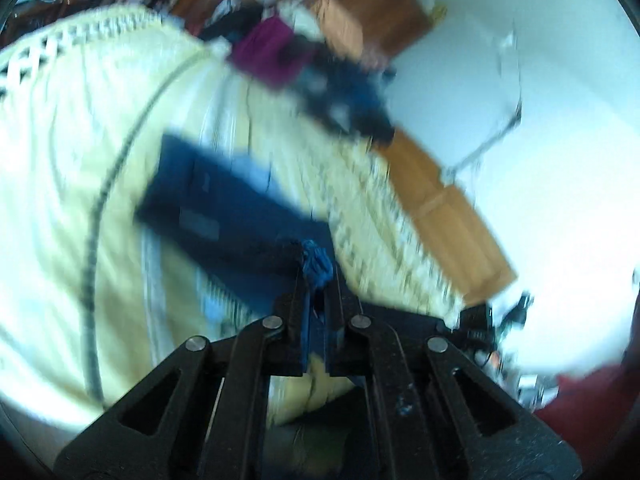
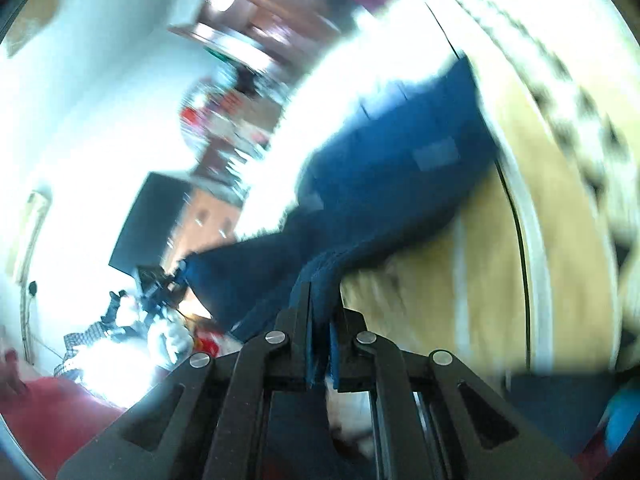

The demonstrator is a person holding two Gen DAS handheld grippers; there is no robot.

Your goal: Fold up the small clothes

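**Blue Shorts Held Up by Two Corners**

The blue shorts (image 1: 224, 208) hang in the air above the yellow bedspread (image 1: 72, 168). They look like small denim shorts with a pocket patch on them. The left gripper (image 1: 316, 276) is clamped tight on one bunched corner of the cloth. The right gripper (image 2: 320, 296) is clamped tight on another corner. Both pairs of jaws are squeezed together with blue cloth between them.

I think the shorts are held this way so they can hang straight and flat before they are folded. Two corners held up let the rest drop and smooth out.

The left view shows the shorts spread out wide, with a pile of dark clothes (image 1: 344, 100) farther up the bed and a wooden bed frame (image 1: 448, 220) along its edge. The right view does not show that pile. It shows the cloth twisted near the grip, and a dark cupboard (image 2: 148, 224) across the room. Both views are blurry.
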